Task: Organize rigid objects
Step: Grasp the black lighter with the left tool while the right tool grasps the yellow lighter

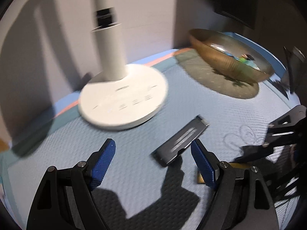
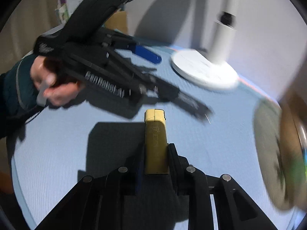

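Note:
A dark grey flat bar (image 1: 182,140) lies slantwise on the light blue mat (image 1: 57,153). My left gripper (image 1: 152,143) hovers over it, open, its blue pads well apart; the bar's near end lies just inside the right pad without touching. My right gripper (image 2: 156,147) is shut on a yellow-gold rectangular block (image 2: 155,140), which sticks out forward between the black fingers, above the mat. A corner of that block (image 1: 200,179) peeks out behind my left gripper's right finger. In the right wrist view a hand (image 2: 49,84) holds the left gripper above the dark bar (image 2: 191,103).
A white lamp with a round base (image 1: 122,95) stands at the back of the mat, near the wall. A brass-coloured bowl (image 1: 230,61) with small colourful things in it rests on a round greenish coaster at the back right. Papers and a cardboard box (image 2: 117,23) sit beyond the mat.

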`<state>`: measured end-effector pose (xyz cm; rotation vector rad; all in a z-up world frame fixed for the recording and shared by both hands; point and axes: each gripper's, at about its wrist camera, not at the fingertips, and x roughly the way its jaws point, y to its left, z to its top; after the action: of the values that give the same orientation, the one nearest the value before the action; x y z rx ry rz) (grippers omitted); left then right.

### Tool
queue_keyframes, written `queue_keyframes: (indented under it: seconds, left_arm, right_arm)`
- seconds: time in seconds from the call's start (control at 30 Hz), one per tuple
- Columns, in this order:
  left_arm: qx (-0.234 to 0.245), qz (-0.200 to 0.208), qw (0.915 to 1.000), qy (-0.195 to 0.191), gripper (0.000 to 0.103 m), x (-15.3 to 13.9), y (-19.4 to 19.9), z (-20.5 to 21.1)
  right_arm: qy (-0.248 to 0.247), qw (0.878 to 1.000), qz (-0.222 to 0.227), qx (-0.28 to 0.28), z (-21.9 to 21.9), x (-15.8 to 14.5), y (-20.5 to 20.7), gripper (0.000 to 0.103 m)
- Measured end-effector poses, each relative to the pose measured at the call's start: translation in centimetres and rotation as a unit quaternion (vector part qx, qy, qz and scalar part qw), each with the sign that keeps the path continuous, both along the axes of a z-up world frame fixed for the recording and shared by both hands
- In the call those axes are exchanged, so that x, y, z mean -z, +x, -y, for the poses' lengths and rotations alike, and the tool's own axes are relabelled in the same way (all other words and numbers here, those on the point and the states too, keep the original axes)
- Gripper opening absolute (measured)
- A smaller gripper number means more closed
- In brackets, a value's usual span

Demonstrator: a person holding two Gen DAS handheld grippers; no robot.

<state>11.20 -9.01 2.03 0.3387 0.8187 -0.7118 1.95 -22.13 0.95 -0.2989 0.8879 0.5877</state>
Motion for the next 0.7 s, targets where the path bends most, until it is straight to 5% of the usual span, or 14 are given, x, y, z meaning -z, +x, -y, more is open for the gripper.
queue_keyframes:
  seconds: [0.23, 0.3, 0.37, 0.53, 0.67, 0.7]
  left_arm:
    - [0.040, -0.009, 0.9989, 0.020, 0.079, 1.0, -0.1, 4.1]
    - [0.065, -0.023, 0.9973, 0.025, 0.060, 1.3, -1.3, 4.7]
    - [0.081, -0.024, 0.9960, 0.031, 0.054, 1.3, -2.6, 5.0]
    - [0.043, -0.030, 0.9983, 0.026, 0.055, 1.4, -2.1, 5.3]
    - [0.019, -0.023, 0.9993, 0.022, 0.022, 1.2, -2.7, 5.2]
    - [0.014, -0.024, 0.9993, 0.024, 0.021, 1.0, -3.2, 5.1]
  right_arm:
    - [0.020, 0.993, -0.014, 0.114, 7.8, 0.2, -4.1, 0.023]
    - [0.036, 0.990, -0.021, 0.134, 9.2, 0.1, -4.6, 0.023]
    - [0.042, 0.989, -0.023, 0.140, 10.0, 0.0, -5.2, 0.023]
    - [0.056, 0.985, -0.035, 0.158, 9.6, -0.1, -3.7, 0.026]
    - [0.036, 0.983, -0.034, 0.178, 8.2, -0.2, -3.0, 0.027]
    - [0.026, 0.983, -0.028, 0.178, 7.8, -0.2, -3.1, 0.027]
